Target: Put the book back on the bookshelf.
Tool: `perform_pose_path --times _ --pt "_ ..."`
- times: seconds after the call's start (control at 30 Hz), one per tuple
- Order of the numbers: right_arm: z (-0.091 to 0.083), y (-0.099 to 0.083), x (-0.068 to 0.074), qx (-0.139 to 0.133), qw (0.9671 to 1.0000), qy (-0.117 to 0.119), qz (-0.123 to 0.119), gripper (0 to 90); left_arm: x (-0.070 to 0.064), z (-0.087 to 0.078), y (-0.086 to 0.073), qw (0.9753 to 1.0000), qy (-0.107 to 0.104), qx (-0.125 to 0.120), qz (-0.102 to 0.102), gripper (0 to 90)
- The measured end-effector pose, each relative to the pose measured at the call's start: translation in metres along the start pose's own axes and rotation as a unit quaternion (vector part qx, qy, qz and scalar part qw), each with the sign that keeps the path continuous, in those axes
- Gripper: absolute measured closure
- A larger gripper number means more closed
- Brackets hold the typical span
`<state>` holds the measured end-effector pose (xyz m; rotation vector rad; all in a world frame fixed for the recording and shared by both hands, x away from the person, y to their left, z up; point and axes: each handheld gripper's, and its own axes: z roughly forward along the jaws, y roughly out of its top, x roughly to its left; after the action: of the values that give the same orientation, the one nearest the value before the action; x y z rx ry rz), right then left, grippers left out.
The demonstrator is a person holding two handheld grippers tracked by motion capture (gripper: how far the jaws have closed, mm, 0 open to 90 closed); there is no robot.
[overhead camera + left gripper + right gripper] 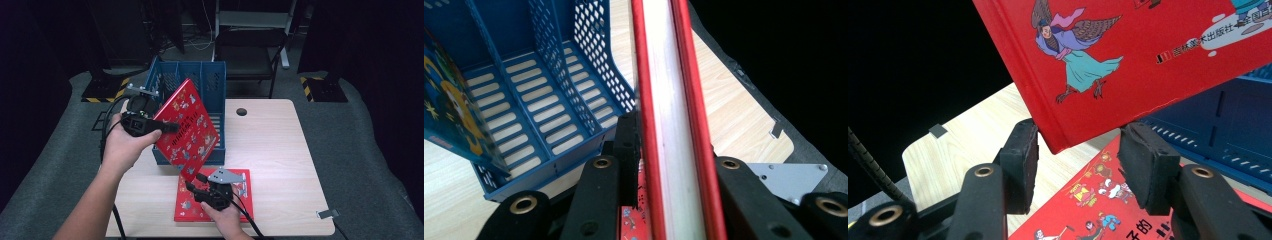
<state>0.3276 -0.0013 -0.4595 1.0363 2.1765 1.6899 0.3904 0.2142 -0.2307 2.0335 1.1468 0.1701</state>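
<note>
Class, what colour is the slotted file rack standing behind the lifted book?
Blue file rack, with perforated dividers; clearest in the left gripper view.

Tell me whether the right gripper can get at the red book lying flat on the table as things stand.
Probably yes. The right gripper hovers open just above the flat red book, but the lower corner of the lifted red book, held by the left gripper, hangs between its fingers and should move away first.

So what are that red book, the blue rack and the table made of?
The red book looks like a hardcover: stiff glossy boards around pale paper pages, seen in the left gripper view. The blue rack seems moulded plastic, with punched holes and slots. The table shows light wood grain, possibly laminate.
</note>
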Motion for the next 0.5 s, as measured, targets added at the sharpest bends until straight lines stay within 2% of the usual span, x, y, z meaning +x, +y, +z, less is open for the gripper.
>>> perform_pose_path --times 0.03,0.1,0.5 --pt "0.002 0.000 -0.001 0.001 1.0000 -0.002 -0.002 50.3 0.001 0.000 0.001 1.0000 0.003 0.000 0.006 75.0" --pt "0.003 0.002 -0.001 0.002 1.0000 0.000 -0.001 50.3 0.001 0.000 0.001 1.0000 0.002 -0.001 -0.004 75.0" --pt "0.011 0.018 -0.005 0.004 0.9999 0.003 -0.013 50.3 0.008 -0.010 0.009 0.9998 0.012 -0.009 -0.014 75.0"
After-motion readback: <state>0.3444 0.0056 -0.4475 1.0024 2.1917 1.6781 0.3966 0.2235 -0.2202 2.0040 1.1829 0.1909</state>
